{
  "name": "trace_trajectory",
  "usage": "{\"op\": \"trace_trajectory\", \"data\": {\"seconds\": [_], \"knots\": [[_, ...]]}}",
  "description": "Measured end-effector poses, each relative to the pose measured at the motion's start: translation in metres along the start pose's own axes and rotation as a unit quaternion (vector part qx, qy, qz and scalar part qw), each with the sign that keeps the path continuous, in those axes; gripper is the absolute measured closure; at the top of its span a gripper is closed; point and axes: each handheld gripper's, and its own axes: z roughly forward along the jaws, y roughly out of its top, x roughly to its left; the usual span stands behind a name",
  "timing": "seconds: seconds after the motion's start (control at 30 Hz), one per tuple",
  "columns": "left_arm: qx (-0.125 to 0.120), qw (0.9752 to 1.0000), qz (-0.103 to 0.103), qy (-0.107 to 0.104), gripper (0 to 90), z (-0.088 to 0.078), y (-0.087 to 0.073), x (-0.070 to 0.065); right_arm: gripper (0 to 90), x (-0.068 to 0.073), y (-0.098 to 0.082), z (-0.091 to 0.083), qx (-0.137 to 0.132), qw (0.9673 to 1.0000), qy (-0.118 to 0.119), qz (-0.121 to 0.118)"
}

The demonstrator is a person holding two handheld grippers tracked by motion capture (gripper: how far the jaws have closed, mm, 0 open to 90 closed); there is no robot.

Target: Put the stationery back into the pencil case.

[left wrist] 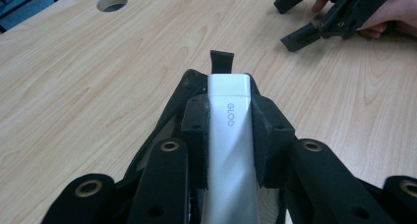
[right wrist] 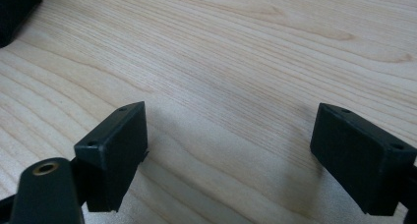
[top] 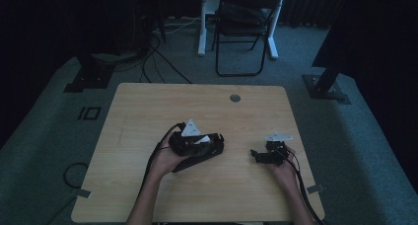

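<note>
Left gripper (left wrist: 230,135) clamped on a white stick-shaped device (left wrist: 229,150) marked GLOO, both pads pressing its long sides, the device running lengthwise between the jaws with its far end poking just past them. Directly beneath, a flat black pouch (top: 199,156) lying on the wooden table (top: 148,111), its small black pull tab (left wrist: 221,62) standing up just beyond the device's tip. Right gripper (right wrist: 231,155) spread wide with nothing between the jaws, hovering low over bare wood, well apart from the pouch toward the table's right side, seen in the left gripper view at top right (left wrist: 324,17). Judged step: feeding the white device into, or drawing it out of, the black pouch. For a clean job: keep the clamp square on the flat sides so the smooth casing cannot twist or slip; move along the device's own long axis, not across it; hold the tip low and in line with the pouch mouth near the tab. Bring the open right gripper over to pin or pinch the pouch edge, since a loose soft pouch will likely slide on the smooth wood. Avoid squeezing harder than needed.
</note>
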Motion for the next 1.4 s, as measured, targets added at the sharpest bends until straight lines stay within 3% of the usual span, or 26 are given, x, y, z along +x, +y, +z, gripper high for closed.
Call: {"op": "trace_trajectory", "data": {"seconds": [1.07,1.4], "knots": [[0.036,0.9992,-0.001,0.019,70.8,0.015,-0.013,0.009,14.1,0.000,0.000,0.000,0.000,1.0000,0.000,-0.001],[0.048,0.9987,-0.005,0.015,70.7,0.021,-0.019,0.010,14.1,0.000,0.000,0.000,0.000,1.0000,0.000,-0.001]]}}
